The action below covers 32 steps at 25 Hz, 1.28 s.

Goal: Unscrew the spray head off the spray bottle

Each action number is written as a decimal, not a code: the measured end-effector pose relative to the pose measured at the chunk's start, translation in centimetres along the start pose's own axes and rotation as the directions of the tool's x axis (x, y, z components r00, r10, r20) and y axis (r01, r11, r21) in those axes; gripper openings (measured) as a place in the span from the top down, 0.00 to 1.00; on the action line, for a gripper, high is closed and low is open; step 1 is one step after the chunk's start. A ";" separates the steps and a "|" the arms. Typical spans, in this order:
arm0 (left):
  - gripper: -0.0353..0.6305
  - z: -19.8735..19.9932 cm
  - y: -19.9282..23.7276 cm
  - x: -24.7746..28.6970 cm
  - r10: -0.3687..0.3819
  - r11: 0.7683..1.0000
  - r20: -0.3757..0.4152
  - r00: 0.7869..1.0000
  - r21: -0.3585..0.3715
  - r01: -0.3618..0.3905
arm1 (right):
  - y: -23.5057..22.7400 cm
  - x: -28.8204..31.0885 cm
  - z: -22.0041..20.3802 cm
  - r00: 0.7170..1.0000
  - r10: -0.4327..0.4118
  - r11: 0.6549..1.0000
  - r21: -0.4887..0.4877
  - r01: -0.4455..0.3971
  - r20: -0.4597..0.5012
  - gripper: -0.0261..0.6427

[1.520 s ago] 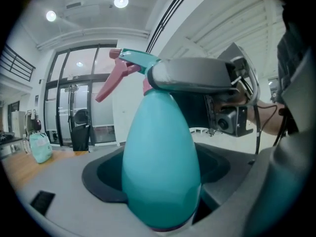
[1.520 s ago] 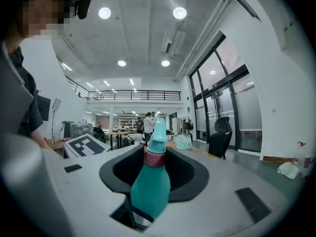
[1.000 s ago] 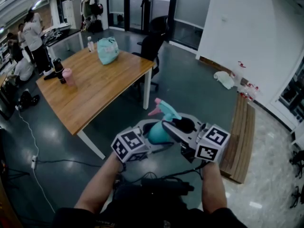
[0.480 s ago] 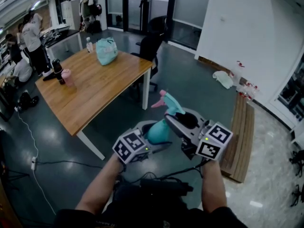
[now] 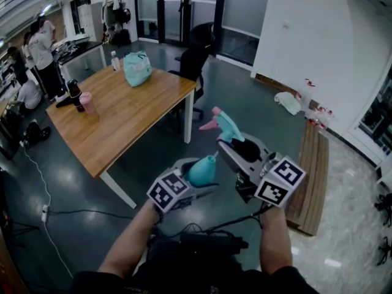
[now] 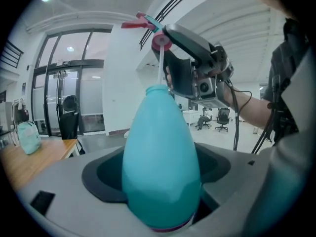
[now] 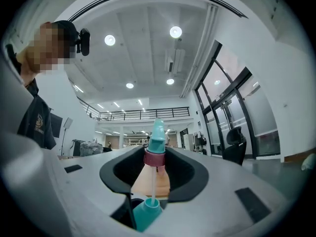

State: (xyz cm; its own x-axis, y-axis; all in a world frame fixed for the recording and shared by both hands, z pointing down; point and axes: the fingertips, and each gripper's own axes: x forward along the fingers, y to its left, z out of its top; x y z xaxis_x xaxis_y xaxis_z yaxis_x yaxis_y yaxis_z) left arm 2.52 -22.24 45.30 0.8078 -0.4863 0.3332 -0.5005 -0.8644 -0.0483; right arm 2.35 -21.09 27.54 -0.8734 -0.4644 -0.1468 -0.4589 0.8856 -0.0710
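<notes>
Beyond spray head [image 5: 225, 126], wooden table [image 5: 122, 122], teal bag [image 5: 137, 68], possibly a chair [image 5: 195, 57]

a dark short-sleeved shirt [image 7: 37, 125] is worn, with a small pale print on its chest. above the shirt, a black head-mounted camera [image 7: 84, 40] is strapped on. in front of the shirt, thin black cables [image 5: 202, 228] are run to the pale grey moulded left gripper [image 5: 205, 185] and right gripper [image 5: 236, 149]. each is lined with black padding at the mouth and fitted with a cube of black-and-white square markers [image 5: 168, 193].
</notes>
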 end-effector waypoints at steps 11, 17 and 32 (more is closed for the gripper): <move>0.33 -1.7 0.9 0.3 0.051 0.998 -0.060 0.997 -0.021 -0.052 | -0.8 -1.4 2.4 0.997 -0.053 0.998 -0.040 0.055 0.060 0.75; 0.33 -2.6 1.7 0.2 0.084 0.996 -0.097 0.992 -0.030 -0.087 | -1.6 -2.5 3.6 0.990 -0.087 0.996 -0.026 0.091 0.114 0.75; 0.33 2.2 3.4 -1.9 0.200 0.978 0.042 0.979 -0.064 -0.197 | -5.2 -4.5 0.4 0.946 -0.295 0.954 -0.013 0.299 0.138 0.75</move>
State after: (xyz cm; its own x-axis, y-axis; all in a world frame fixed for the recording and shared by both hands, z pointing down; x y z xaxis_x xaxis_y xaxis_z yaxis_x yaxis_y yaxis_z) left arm -0.09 -24.55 42.42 0.7035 -0.6544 0.2772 -0.6689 -0.7415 -0.0529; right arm 8.73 -23.65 28.12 -0.6680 -0.6993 -0.2544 -0.7014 0.7059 -0.0988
